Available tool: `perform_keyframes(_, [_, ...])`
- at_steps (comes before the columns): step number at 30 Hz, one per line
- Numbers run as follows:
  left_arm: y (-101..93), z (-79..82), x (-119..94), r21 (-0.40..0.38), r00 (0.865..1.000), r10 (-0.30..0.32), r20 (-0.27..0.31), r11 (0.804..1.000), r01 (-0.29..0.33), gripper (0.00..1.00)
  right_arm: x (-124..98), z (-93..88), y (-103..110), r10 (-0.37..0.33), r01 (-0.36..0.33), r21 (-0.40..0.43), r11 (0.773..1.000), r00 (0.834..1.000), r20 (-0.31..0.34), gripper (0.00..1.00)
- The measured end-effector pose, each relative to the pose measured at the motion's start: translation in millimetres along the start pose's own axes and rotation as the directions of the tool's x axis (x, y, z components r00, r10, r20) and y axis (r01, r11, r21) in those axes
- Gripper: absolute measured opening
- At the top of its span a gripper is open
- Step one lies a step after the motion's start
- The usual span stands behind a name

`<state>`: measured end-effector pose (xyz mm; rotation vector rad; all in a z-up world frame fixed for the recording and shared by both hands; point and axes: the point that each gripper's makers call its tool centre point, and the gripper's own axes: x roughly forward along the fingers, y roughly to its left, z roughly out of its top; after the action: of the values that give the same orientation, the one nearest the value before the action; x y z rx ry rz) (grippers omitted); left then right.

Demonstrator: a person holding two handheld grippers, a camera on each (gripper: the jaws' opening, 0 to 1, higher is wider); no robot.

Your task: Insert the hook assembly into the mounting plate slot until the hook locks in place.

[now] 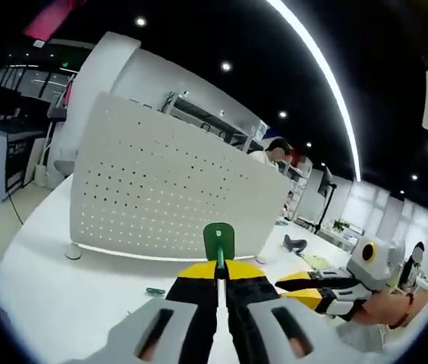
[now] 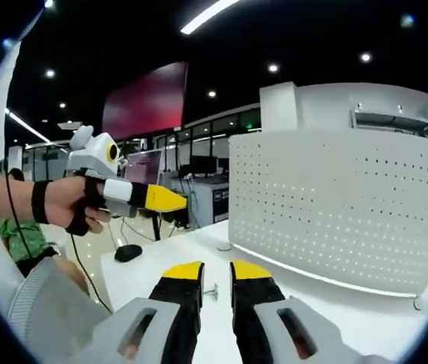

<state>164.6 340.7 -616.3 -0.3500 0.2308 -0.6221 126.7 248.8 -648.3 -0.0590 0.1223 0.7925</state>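
Note:
The white perforated mounting plate (image 1: 168, 189) stands upright on the white table (image 1: 55, 288); it also fills the right side of the right gripper view (image 2: 350, 205). My left gripper (image 1: 219, 267) is shut on the green hook assembly (image 1: 218, 240), whose head sticks up in front of the plate's lower edge, short of the holes. My right gripper (image 2: 215, 271) is open with nothing between its jaws, low over the table and left of the plate. A small metal piece (image 2: 212, 290) lies on the table just beyond its tips. A hand holds each gripper where it enters the other view: the right gripper (image 1: 316, 290), the left gripper (image 2: 149, 197).
A small green part (image 1: 155, 290) lies on the table left of my left jaws. A dark rounded object (image 2: 128, 252) rests near the table's far left edge. Shelving, desks and a seated person (image 1: 275, 152) are behind the plate.

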Motion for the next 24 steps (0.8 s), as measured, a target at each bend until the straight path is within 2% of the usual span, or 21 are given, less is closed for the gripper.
perform_keyframes(10, [19.8, 23.8, 4, 0.063, 0.997, 0.074, 0.021, 0.995, -0.075, 0.02, -2, -5.9, 2, -0.009, 0.009, 0.001, 1.0, 1.0, -0.01, 0.19])
perform_keyframes(17, [31.2, 33.0, 9, 0.101, 0.993, 0.115, 0.02, 0.988, -0.116, 0.02, -6, -12.5, 1, 0.001, -0.001, 0.004, 1.0, 0.999, -0.042, 0.2])
perform_keyframes(24, [43.5, 41.7, 13, 0.132, 0.987, 0.155, 0.028, 0.979, -0.157, 0.02, -9, -15.9, -3, -0.006, 0.007, 0.02, 1.0, 0.999, -0.047, 0.2])
